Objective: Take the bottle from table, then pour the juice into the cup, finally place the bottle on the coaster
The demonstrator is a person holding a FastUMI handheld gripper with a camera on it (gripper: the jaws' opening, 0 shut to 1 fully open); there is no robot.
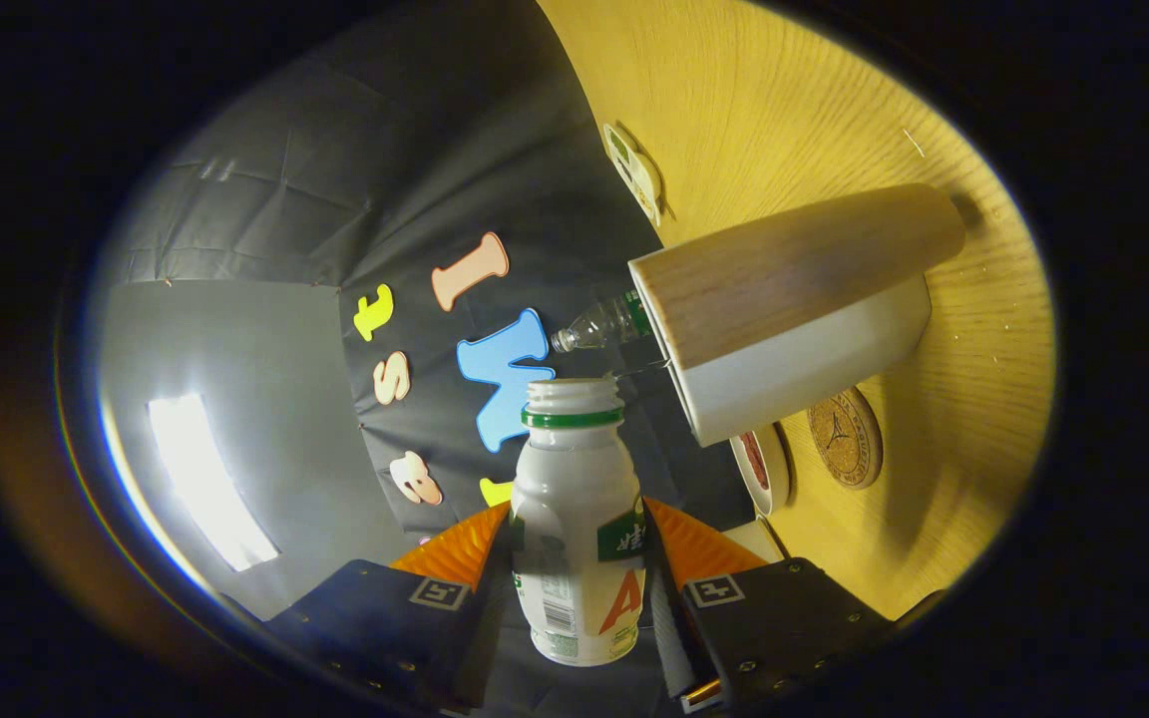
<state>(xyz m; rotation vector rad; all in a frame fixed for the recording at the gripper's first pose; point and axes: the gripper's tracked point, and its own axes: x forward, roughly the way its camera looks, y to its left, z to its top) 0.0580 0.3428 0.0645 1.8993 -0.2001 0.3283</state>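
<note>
The white plastic juice bottle (577, 519), uncapped, sits clamped in the gripper (579, 558), tipped towards the wood-and-white cup (784, 309); pouring seems underway, needing further tilt over its rim.

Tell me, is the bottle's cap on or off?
Off: the bottle, clamped in the claw, shows an open mouth above its green neck ring.

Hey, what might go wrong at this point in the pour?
1. The open mouth of the bottle sits beside the rim of the cup, not over it, so juice may spill onto the table.
2. The gripper fingers clamp the bottle's lower body; tilted, it might slip.
3. The coaster lies close to the cup, so placing the bottle may bump the cup.
</note>
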